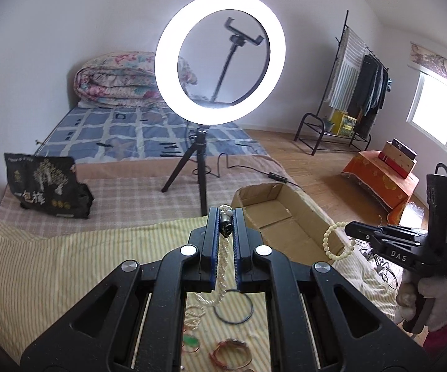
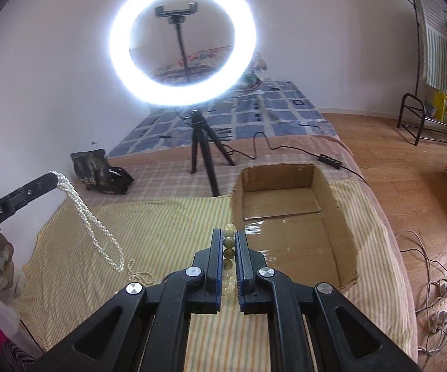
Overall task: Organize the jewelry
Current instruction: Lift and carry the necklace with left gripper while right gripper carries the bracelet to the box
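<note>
My left gripper (image 1: 226,214) is shut on a white pearl necklace (image 1: 223,260) and holds it above the striped yellow cloth (image 1: 68,263); in the right wrist view the necklace (image 2: 99,232) hangs in a long loop from that gripper (image 2: 51,177). My right gripper (image 2: 229,232) is shut on a cream bead bracelet (image 2: 229,241), held near the open cardboard box (image 2: 285,235). In the left wrist view the bracelet (image 1: 336,241) dangles from the right gripper (image 1: 349,226) beside the box (image 1: 273,210). Several bangles (image 1: 232,353) and a dark ring (image 1: 233,307) lie on the cloth below.
A ring light on a tripod (image 1: 198,161) stands on the bed behind the cloth, its cable and switch (image 2: 329,158) trailing right. A black bag (image 1: 48,186) sits at the left. Another small pearl string (image 2: 139,276) lies on the cloth. Cables (image 2: 437,291) lie on the wooden floor.
</note>
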Tool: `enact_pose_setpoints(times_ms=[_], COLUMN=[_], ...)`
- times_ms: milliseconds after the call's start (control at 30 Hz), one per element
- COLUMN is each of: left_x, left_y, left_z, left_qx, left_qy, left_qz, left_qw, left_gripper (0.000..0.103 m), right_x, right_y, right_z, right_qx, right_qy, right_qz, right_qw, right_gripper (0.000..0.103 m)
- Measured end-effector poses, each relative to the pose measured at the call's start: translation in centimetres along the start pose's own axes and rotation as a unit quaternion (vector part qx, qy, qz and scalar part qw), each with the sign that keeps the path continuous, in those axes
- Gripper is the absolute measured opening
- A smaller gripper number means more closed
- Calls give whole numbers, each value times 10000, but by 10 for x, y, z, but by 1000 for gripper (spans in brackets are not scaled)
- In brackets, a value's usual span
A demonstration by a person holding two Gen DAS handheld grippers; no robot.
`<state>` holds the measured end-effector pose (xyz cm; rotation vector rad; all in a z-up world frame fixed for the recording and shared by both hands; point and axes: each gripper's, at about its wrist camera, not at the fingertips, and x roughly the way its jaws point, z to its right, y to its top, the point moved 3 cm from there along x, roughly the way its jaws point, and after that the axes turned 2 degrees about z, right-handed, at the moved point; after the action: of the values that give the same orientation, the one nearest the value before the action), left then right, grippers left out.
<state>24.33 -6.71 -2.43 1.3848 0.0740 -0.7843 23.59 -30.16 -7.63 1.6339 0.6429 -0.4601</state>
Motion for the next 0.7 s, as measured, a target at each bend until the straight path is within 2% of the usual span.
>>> enact_pose_setpoints(times_ms=[333, 700], left_x=[54, 118], left_y=[29, 48], left_z=[48, 90], left_qx=[237, 313], left_qy=[-276, -491], left_qz=[-24, -96], left_qw=[9993, 9983], left_gripper=[6, 6], right_x=[8, 22], right_y=[7, 9], right_z=[44, 66], right_qx=[249, 344], right_qy=[-222, -392], right_qz=[-45, -122], right_qw=[9994, 9986], right_gripper=[5, 5])
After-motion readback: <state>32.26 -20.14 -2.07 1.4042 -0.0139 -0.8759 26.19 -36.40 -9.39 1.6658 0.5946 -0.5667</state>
